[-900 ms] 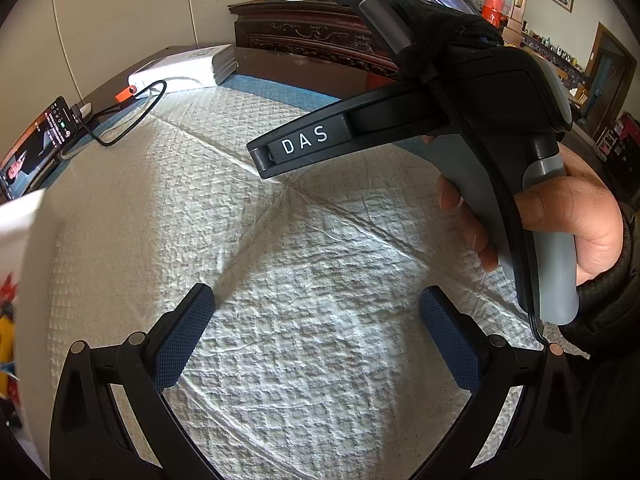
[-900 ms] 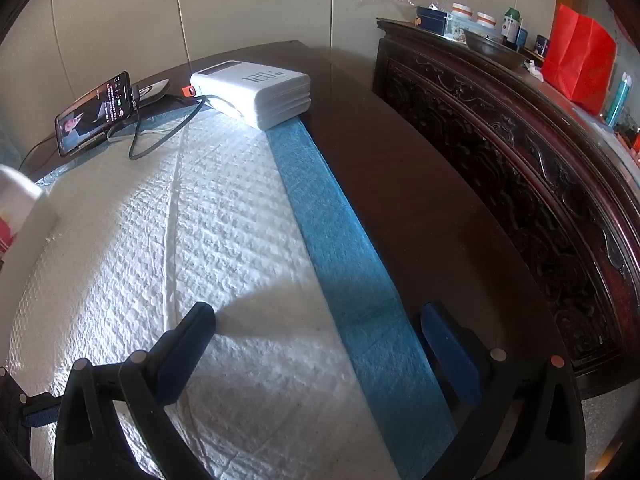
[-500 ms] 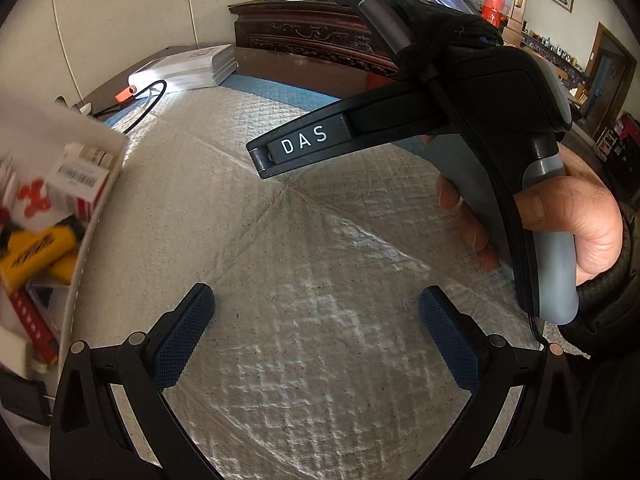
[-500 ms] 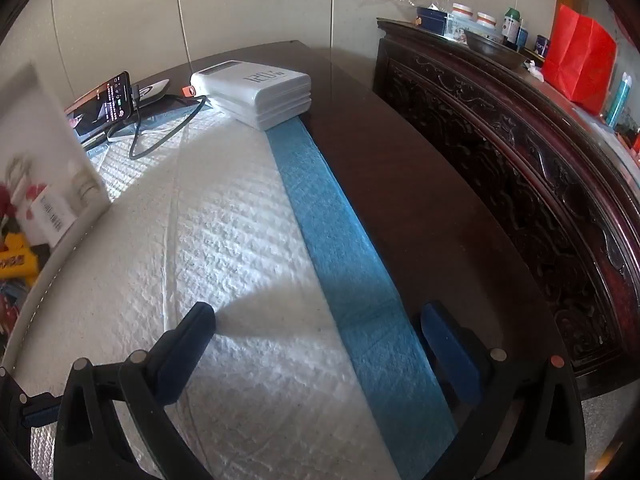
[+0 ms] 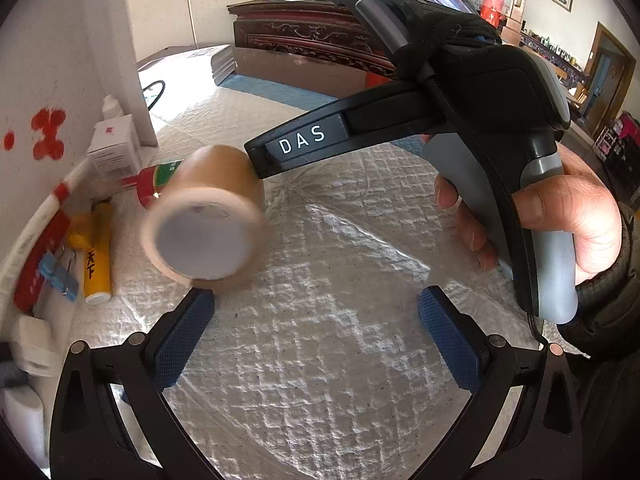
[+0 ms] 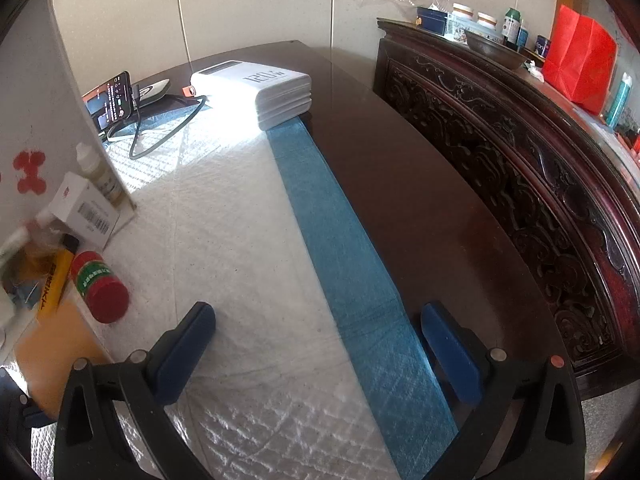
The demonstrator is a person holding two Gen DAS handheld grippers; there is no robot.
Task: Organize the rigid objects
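Observation:
Several small items spill from a tipped white box [image 5: 36, 92] onto the white mat. A blurred brown tape roll [image 5: 204, 216] lies just beyond my open left gripper [image 5: 316, 324], near its left finger [image 5: 180, 340]. Beside it are a red-capped bottle [image 5: 150, 184], a white carton [image 5: 116, 146], a yellow tube [image 5: 96, 256] and a blue binder clip [image 5: 60, 276]. In the right wrist view my right gripper [image 6: 320, 344] is open and empty over the mat's blue edge, with the red-capped bottle [image 6: 100, 288], white carton [image 6: 82, 210] and dropper bottle [image 6: 98, 174] to its left.
The right gripper's body and the hand holding it [image 5: 500, 152] fill the upper right of the left wrist view. A white power bank [image 6: 256, 88], a phone [image 6: 110, 98] and a black cable [image 6: 160, 136] lie at the mat's far end. A carved dark wood cabinet [image 6: 520, 152] borders the table on the right.
The white box has come in from the left and tipped, and its contents have spilled onto the mat. The tape roll has rolled out toward the left gripper. Both grippers stayed put.

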